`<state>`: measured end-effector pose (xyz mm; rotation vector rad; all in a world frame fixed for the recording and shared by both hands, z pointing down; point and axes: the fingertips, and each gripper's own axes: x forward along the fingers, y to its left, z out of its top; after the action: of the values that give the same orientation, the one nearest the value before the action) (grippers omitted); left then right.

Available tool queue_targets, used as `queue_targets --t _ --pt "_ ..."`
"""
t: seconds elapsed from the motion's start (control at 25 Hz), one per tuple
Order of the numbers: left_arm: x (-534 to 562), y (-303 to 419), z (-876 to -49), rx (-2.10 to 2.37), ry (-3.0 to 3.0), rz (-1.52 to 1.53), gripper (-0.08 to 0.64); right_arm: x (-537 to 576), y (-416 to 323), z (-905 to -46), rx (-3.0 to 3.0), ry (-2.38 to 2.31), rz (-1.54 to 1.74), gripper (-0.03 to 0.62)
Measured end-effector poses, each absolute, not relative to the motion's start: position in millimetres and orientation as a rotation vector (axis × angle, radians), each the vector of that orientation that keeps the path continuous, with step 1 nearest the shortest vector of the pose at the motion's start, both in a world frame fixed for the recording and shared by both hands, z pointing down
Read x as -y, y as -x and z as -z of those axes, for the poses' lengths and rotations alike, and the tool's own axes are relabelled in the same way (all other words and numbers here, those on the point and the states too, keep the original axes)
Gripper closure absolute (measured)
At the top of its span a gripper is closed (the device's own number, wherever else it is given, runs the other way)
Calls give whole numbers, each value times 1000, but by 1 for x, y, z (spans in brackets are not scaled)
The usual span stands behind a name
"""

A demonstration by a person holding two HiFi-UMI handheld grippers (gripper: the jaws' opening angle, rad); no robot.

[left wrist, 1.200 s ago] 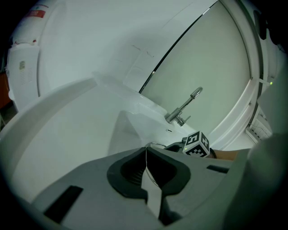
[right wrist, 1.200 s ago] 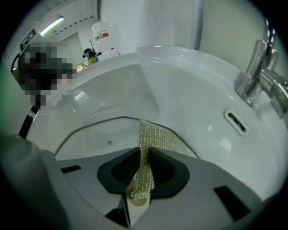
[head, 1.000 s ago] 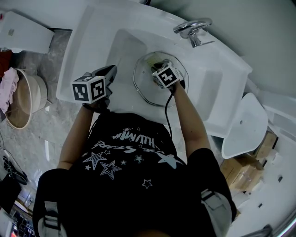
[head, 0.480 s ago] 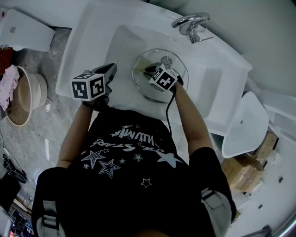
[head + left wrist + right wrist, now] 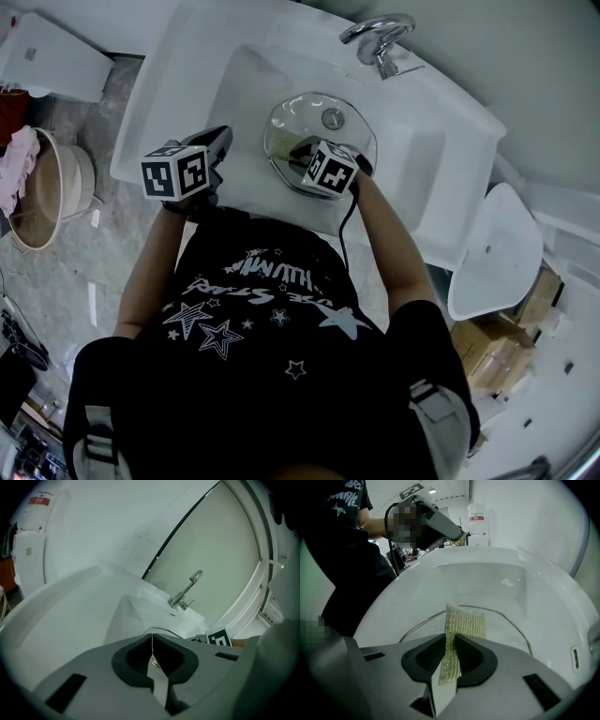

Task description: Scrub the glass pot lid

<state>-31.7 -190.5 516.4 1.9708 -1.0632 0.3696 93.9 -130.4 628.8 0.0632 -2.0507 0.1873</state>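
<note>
Over the white sink (image 5: 246, 82), head view: the glass pot lid (image 5: 319, 127) lies in the basin just below the faucet (image 5: 377, 39), knob up. My right gripper (image 5: 296, 153) sits on the lid's near edge. My left gripper (image 5: 223, 142) is at the basin's left side, apart from the lid.

Left gripper view: fingers (image 5: 133, 660) pressed together with nothing between them. Past them I see the lid's metal rim, the faucet and the right gripper's marker cube (image 5: 219, 638).

Right gripper view: fingers clamped on a gold mesh scrubbing cloth (image 5: 465, 620). The cloth's free end spreads forward over the lid's glass, inside the rim. I cannot tell how firmly it presses.
</note>
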Motion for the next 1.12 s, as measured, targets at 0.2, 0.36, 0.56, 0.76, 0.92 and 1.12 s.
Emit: queue_targets --t 0.2,0.36,0.56,0.76,0.92,1.12 --pt "183 30 -512 1078 -1968 -351 548 111 -108 -621 2041 -22 -179 520" --pt "179 26 -511 1084 -1973 -347 548 95 -122 -617 2031 11 -190 520" --pt "176 20 -507 1090 -1984 -347 548 80 -138 -613 2014 49 -214 520" --pt "175 20 -505 1098 -1985 -347 548 74 -147 -608 2016 50 -237 520" --pt "177 19 -503 1098 -1990 -346 548 74 -145 -606 2033 54 -238 520" --pt "186 19 -503 1097 -1994 -355 548 95 -156 -606 2026 -38 -259 520"
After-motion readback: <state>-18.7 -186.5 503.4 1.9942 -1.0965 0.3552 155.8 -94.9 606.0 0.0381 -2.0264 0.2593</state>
